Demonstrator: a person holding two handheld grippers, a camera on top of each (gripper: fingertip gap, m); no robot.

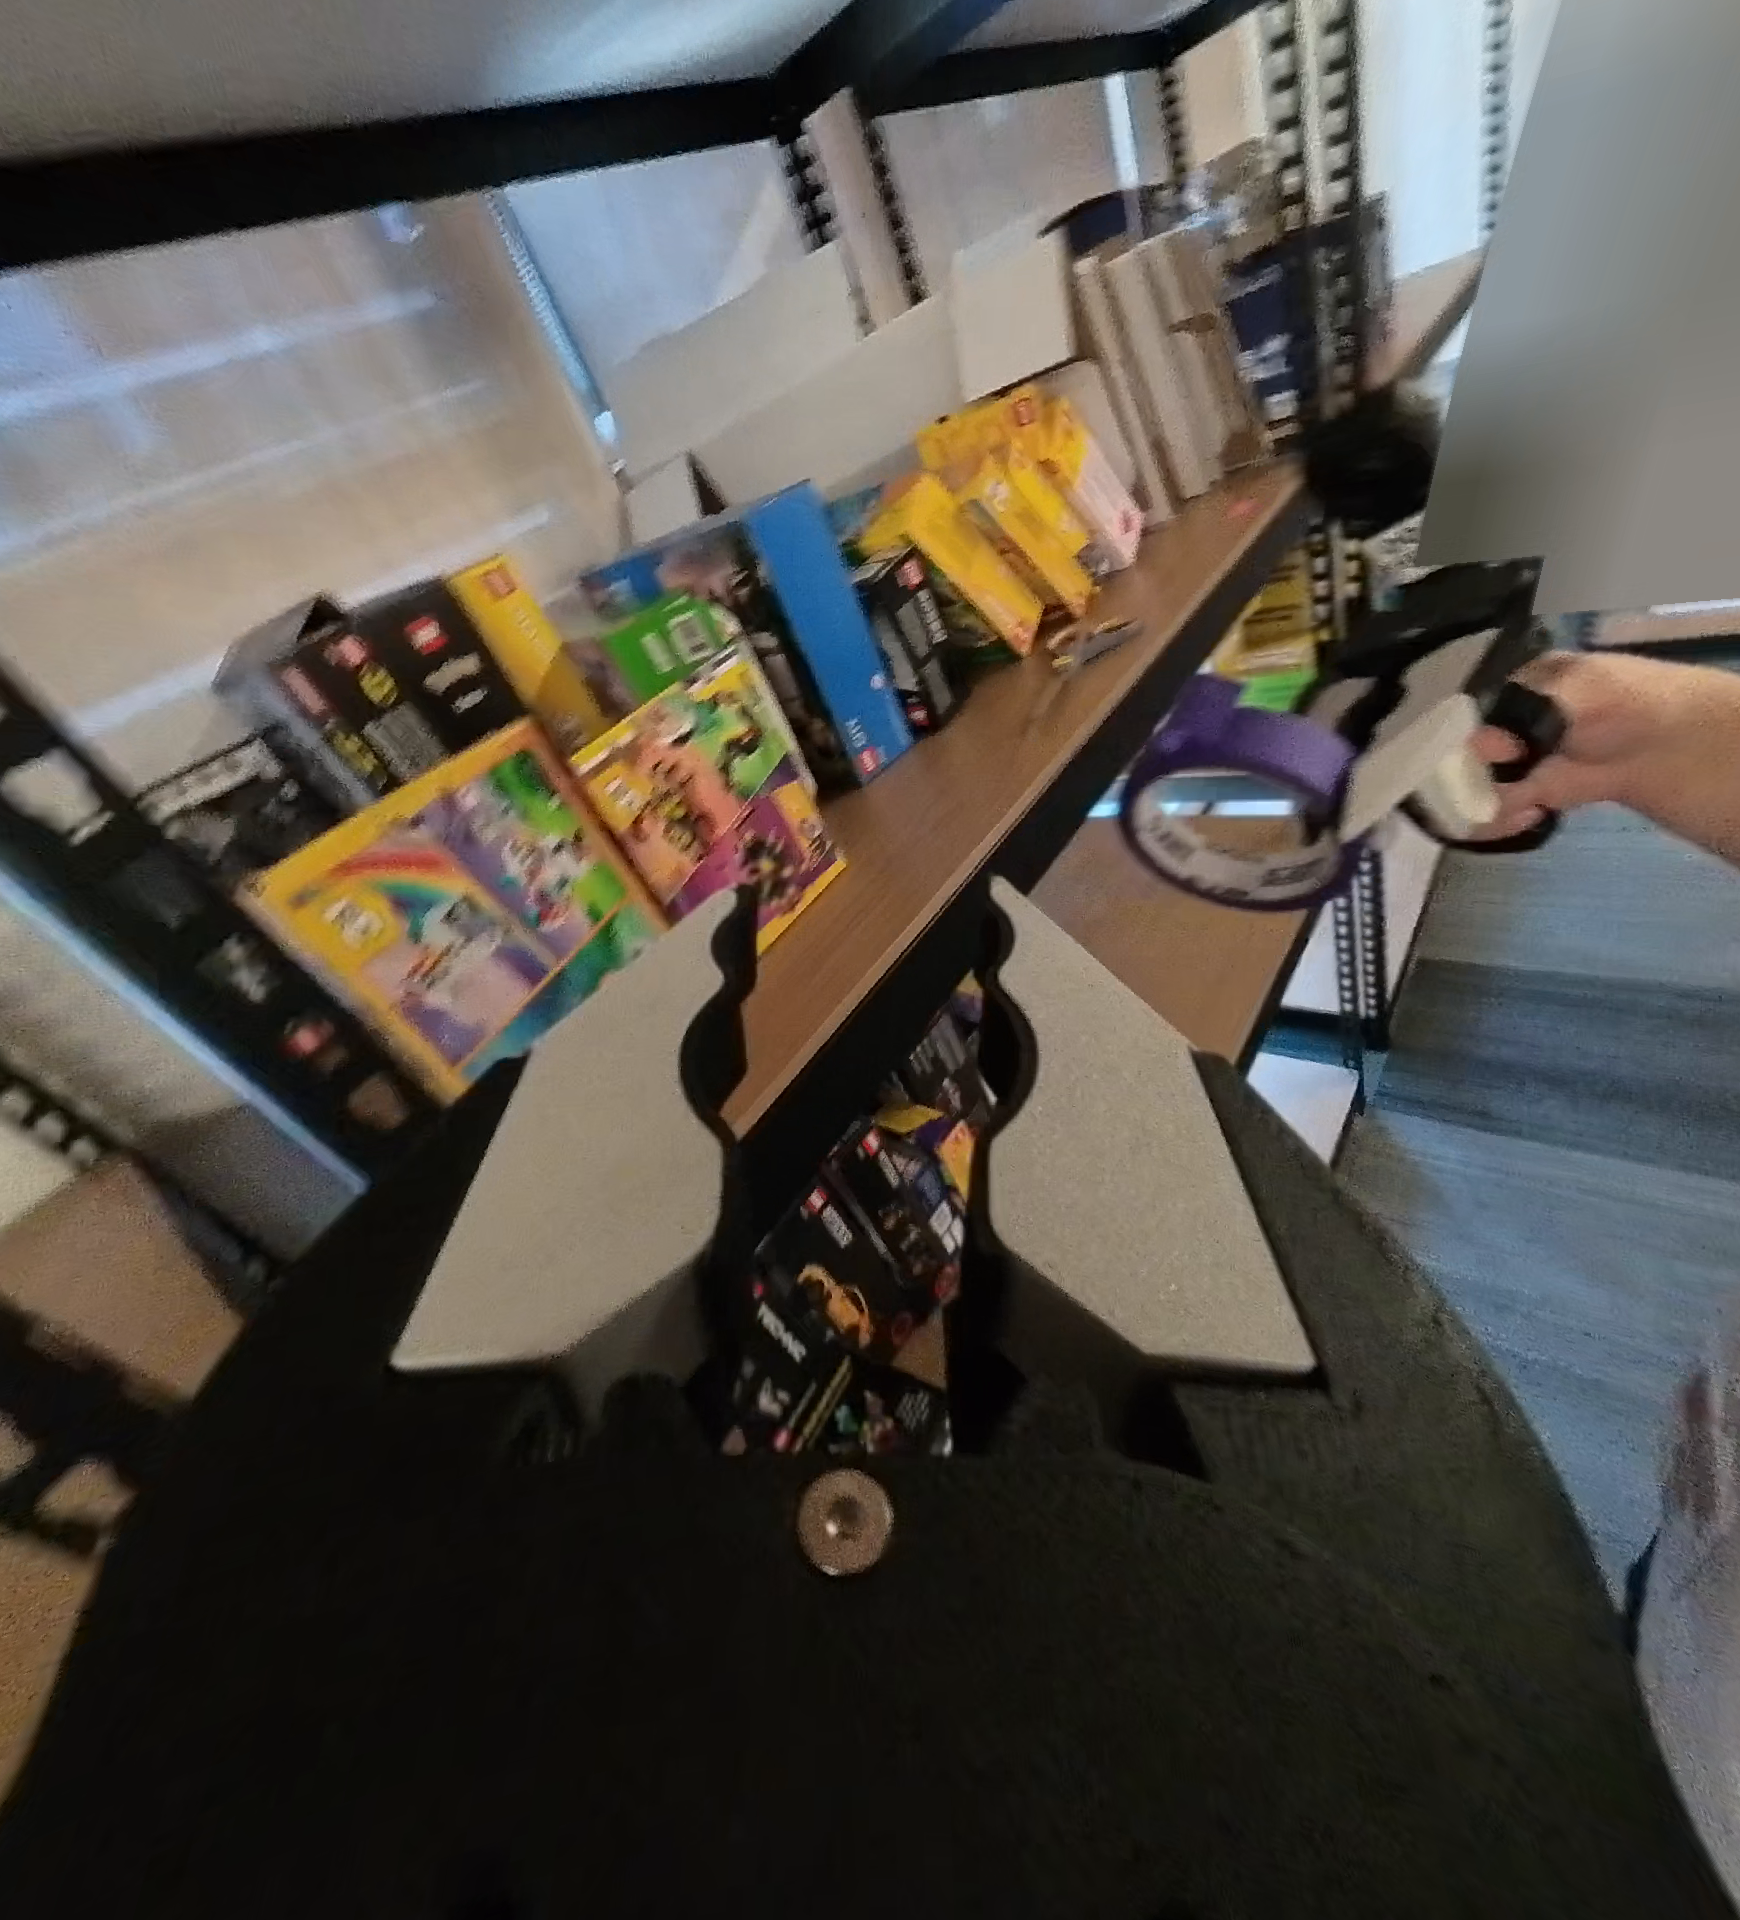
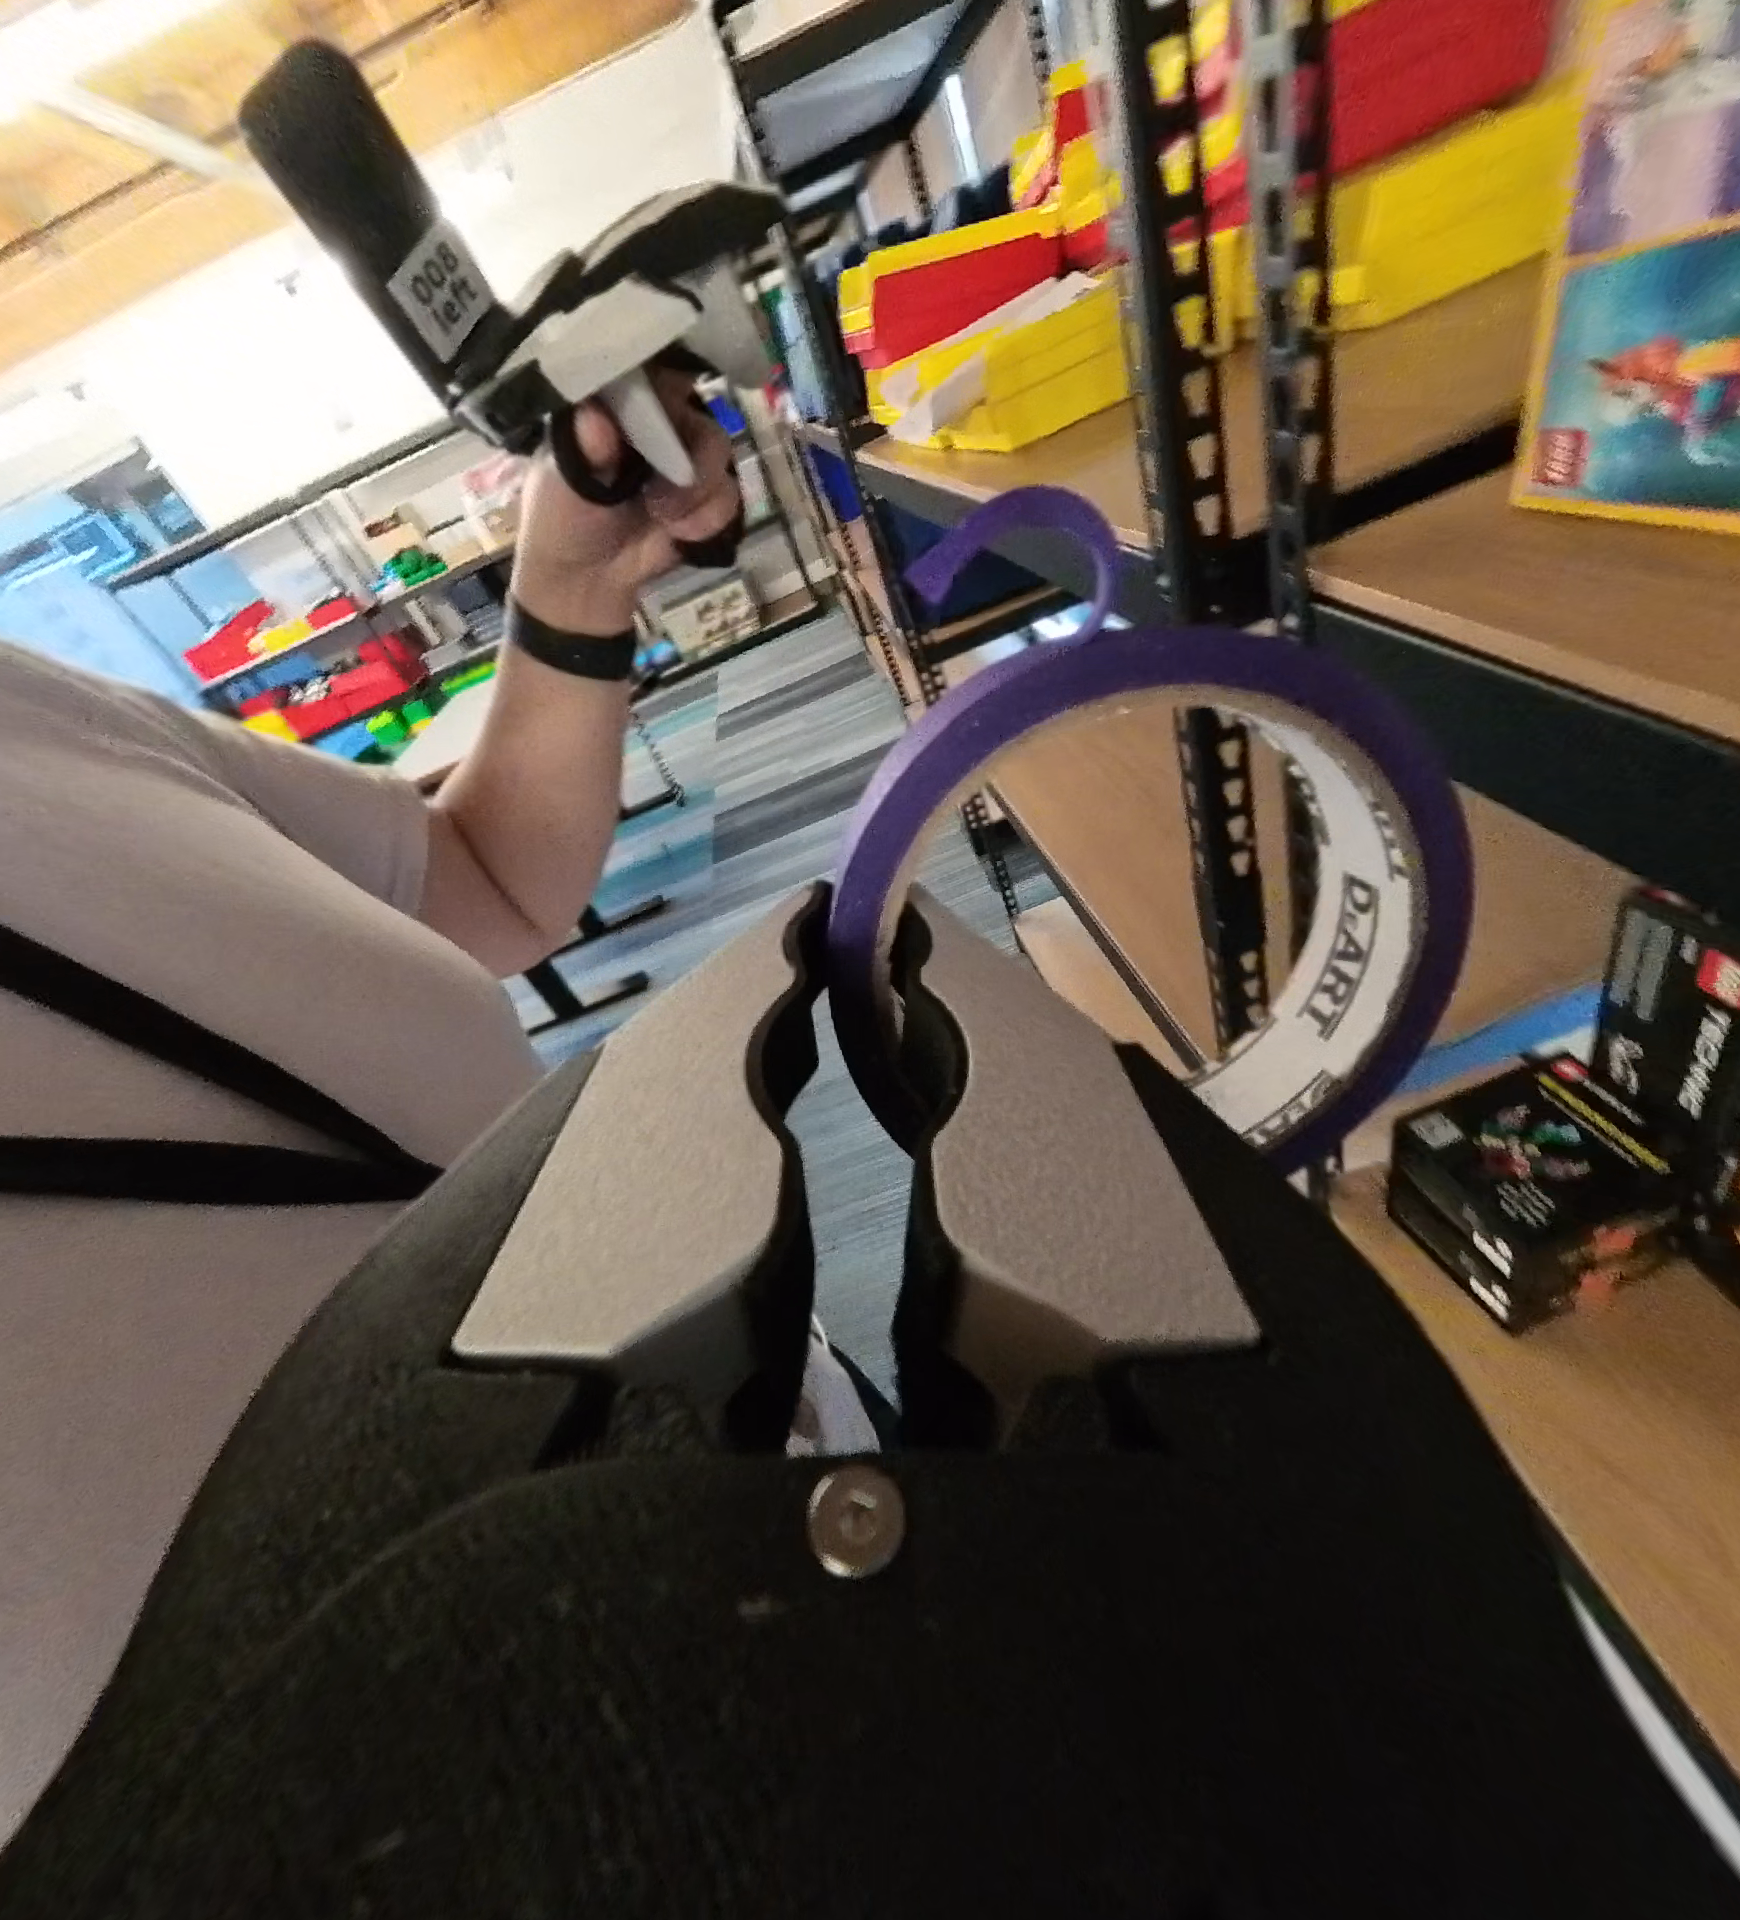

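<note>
Storeroom setting: black metal racking with wood-topped shelf (image 1: 959,800) boards, grey striped floor.

Nearest, right gripper (image 2: 861,930): jaws clenched on rim of purple tape roll (image 2: 1365,748); roll held upright in the air, just off the shelf edge, loose tape end curling above it. White inner core printed with lettering.

Left gripper (image 1: 866,966): jaws parted, grasping nothing, held in front of shelf edge, touching no item. Seen from the right wrist view, raised high in a hand (image 2: 617,509) with dark wristband.

Beyond, lower shelf: black toy boxes (image 2: 1531,1205), some stacked flat, one upright.

Upper shelf: rainbow-printed box (image 1: 450,914) closest, then leaning row of coloured toy boxes (image 1: 720,665), yellow boxes (image 1: 1011,520), white boxes (image 1: 1136,364) at far end.

Farthest: red and yellow bins (image 2: 991,322) on neighbouring rack.
</note>
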